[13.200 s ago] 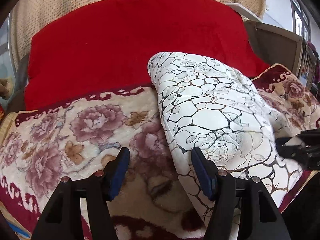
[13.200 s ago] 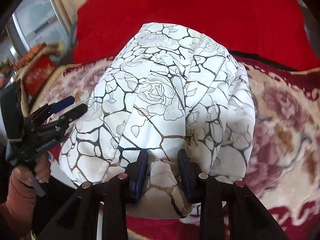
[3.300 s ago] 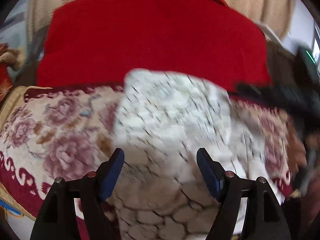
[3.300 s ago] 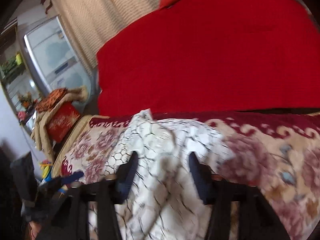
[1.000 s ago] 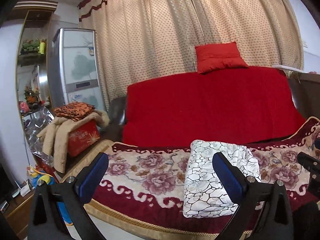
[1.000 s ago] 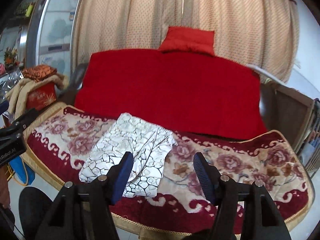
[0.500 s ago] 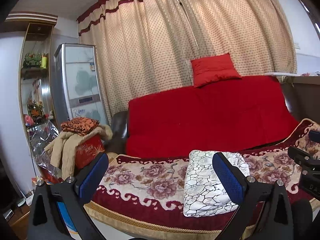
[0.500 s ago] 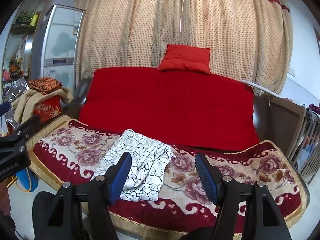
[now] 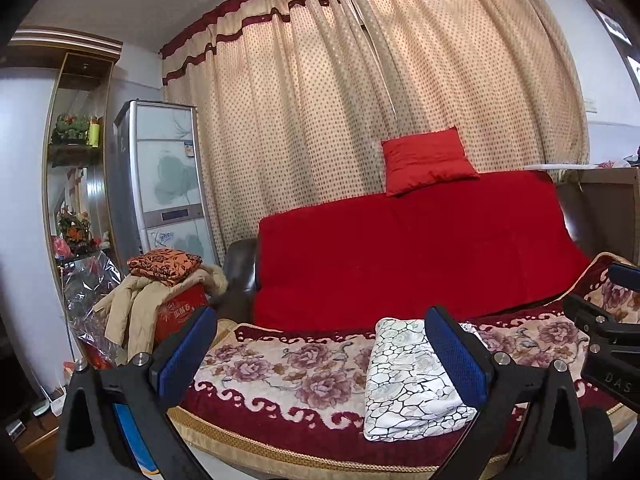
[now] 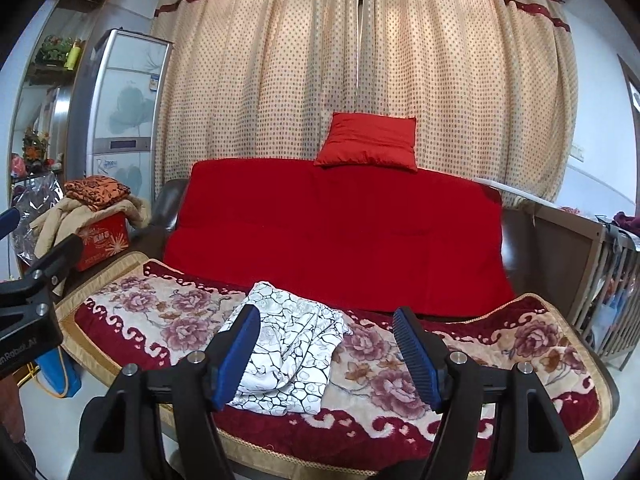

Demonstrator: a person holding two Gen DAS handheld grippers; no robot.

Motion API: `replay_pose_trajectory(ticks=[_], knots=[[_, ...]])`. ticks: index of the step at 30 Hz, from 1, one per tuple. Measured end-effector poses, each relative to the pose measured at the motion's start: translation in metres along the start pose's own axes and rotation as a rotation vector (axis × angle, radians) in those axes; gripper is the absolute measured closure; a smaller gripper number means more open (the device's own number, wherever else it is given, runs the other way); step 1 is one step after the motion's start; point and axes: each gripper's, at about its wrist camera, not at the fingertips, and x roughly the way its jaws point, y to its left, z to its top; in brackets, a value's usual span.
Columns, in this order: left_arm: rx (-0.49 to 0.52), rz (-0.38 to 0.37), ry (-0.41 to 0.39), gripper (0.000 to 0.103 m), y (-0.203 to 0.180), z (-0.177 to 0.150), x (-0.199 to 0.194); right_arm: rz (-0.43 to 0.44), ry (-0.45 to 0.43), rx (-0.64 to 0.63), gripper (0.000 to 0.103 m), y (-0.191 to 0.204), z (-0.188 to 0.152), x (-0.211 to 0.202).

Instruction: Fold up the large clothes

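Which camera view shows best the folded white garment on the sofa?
The left wrist view: the folded white garment lies mostly unobstructed there, only its right edge behind one finger. In the right wrist view a finger of the open right hand-held gripper covers its left part.

White garment (image 9: pixel 412 376) with dark crackle/rose print, folded into a compact rectangular bundle, lying flat on the sofa's floral blanket (image 9: pixel 288 364) near its front edge.
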Motion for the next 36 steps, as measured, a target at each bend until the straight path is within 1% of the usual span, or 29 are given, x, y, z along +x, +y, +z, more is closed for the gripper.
replay_pose_trajectory(ticks=[7,17,19,23,32,36], knots=[[-0.022,-0.034,0.015,0.000,0.006,0.000,-0.003,0.006,-0.026,0.015,0.029,0.003,0.002,-0.009],[-0.056,-0.057,0.033,0.000,0.013,-0.002,-0.004,-0.002,-0.057,0.051,0.027,0.000,0.006,-0.022],[-0.061,-0.058,0.033,0.000,0.014,-0.002,-0.005,-0.001,-0.063,0.059,0.025,-0.001,0.007,-0.025],[-0.068,-0.061,0.028,0.000,0.015,-0.003,-0.008,-0.001,-0.074,0.060,0.025,0.000,0.007,-0.030],[-0.072,-0.070,0.025,0.000,0.016,-0.003,-0.010,0.001,-0.071,0.066,0.025,-0.002,0.006,-0.033],[-0.075,-0.069,0.037,0.000,0.016,-0.006,-0.007,-0.006,-0.064,0.065,0.025,-0.002,0.005,-0.032]])
